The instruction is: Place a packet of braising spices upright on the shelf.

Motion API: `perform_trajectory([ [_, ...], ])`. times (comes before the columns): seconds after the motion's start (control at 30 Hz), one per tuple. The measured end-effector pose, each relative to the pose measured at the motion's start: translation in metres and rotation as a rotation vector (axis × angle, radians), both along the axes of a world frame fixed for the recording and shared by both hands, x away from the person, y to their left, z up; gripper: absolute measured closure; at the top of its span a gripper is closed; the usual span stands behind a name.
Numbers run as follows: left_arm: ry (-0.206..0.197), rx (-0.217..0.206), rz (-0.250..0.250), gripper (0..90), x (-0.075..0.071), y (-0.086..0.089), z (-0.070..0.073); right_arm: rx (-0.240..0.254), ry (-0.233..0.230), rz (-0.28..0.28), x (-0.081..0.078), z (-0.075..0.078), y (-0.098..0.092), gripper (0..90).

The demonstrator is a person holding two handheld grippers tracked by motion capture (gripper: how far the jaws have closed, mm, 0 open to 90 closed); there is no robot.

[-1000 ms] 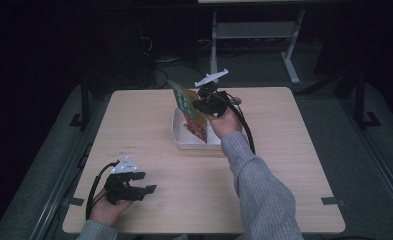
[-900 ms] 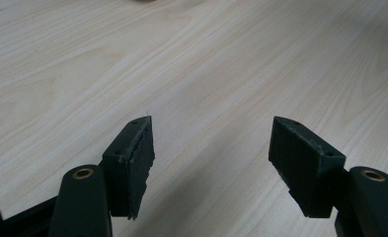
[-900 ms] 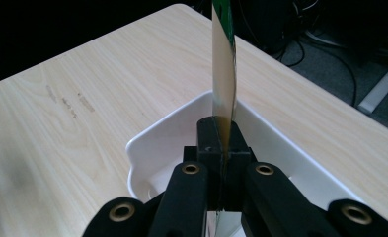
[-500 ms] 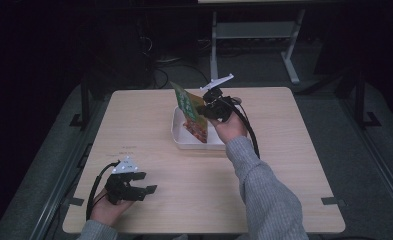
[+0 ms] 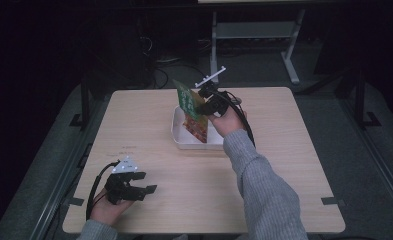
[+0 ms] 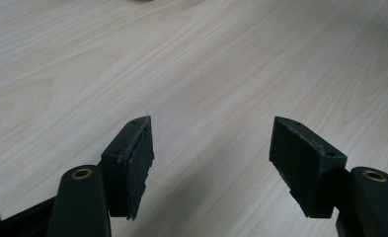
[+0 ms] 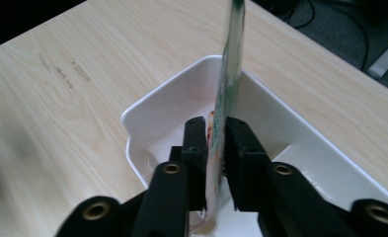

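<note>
A flat snack packet [image 5: 190, 111], green at the top and orange-red below, stands tilted with its lower end inside a white tray [image 5: 181, 141] at the table's middle back. My right gripper [image 5: 204, 103] reaches in from the right. In the right gripper view the packet [image 7: 233, 59] runs edge-on between the jaws of the right gripper [image 7: 216, 129], which have just been opening; the pads stand close beside it without pressing. The tray's rim [image 7: 147, 106] lies below. My left gripper [image 5: 146, 183] rests near the table's front left, and the left gripper view has its jaws [image 6: 211, 163] open over bare wood.
The light wooden table [image 5: 294, 150] has free room left, right and in front of the tray. A metal stand [image 5: 254, 32] and cables lie on the dark floor behind the table.
The right gripper with the packet has shifted a little toward the tray's back. The left hand has kept still.
</note>
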State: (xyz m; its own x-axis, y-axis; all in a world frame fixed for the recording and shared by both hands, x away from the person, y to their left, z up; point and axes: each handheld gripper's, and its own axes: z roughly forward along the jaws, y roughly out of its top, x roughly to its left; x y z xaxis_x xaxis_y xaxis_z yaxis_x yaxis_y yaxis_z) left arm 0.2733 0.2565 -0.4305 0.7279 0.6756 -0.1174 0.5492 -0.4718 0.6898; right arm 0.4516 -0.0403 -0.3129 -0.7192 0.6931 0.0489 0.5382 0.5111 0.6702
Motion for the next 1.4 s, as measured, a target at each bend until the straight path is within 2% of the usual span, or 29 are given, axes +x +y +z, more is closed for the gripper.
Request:
perform_trajectory([
  [0.13,-0.001,-0.002,0.001,33.0,0.0,0.001,0.0,0.02,0.018,-0.009,0.008,-0.001,0.004,74.2],
  [0.17,-0.002,-0.001,0.001,32.9,0.0,0.001,0.0,0.011,0.037,-0.02,0.011,-0.004,0.006,83.1],
  [0.2,-0.002,-0.001,0.001,33.0,0.0,0.001,0.0,0.011,0.037,-0.02,0.011,-0.004,0.006,83.1],
  [0.23,-0.002,-0.001,0.0,32.9,0.0,0.001,0.0,0.004,0.021,-0.027,0.01,-0.005,0.007,88.8],
  [0.33,-0.002,-0.003,0.002,33.0,0.0,0.001,0.001,0.007,0.005,-0.031,0.008,-0.006,0.008,89.6],
  [0.43,-0.001,-0.004,0.004,32.9,0.0,0.002,0.001,0.048,-0.026,-0.036,0.003,-0.003,0.004,89.8],
  [0.53,-0.001,-0.003,0.004,32.9,0.0,0.001,0.001,0.045,-0.036,-0.035,0.001,-0.002,0.004,89.8],
  [0.67,-0.002,-0.002,0.0,32.8,0.0,0.0,0.001,0.064,-0.036,-0.042,0.0,-0.003,0.005,89.9],
  [0.83,-0.003,-0.002,0.003,32.7,0.0,0.001,0.001,0.103,-0.009,-0.066,0.002,-0.008,0.002,89.8],
  [0.97,-0.005,-0.001,0.002,32.6,0.0,0.0,0.001,0.092,-0.012,-0.069,0.002,-0.009,0.0,89.5],
  [1.07,-0.005,0.002,0.003,32.5,0.0,0.001,0.001,0.084,-0.021,-0.066,0.001,-0.009,-0.001,88.4],
  [1.2,-0.003,0.003,0.006,32.3,0.0,0.001,0.0,0.105,-0.011,-0.066,0.003,-0.009,-0.007,79.7],
  [1.4,-0.004,0.006,0.006,32.2,0.0,0.001,0.0,0.11,-0.005,-0.063,0.001,-0.007,-0.011,71.2],
])
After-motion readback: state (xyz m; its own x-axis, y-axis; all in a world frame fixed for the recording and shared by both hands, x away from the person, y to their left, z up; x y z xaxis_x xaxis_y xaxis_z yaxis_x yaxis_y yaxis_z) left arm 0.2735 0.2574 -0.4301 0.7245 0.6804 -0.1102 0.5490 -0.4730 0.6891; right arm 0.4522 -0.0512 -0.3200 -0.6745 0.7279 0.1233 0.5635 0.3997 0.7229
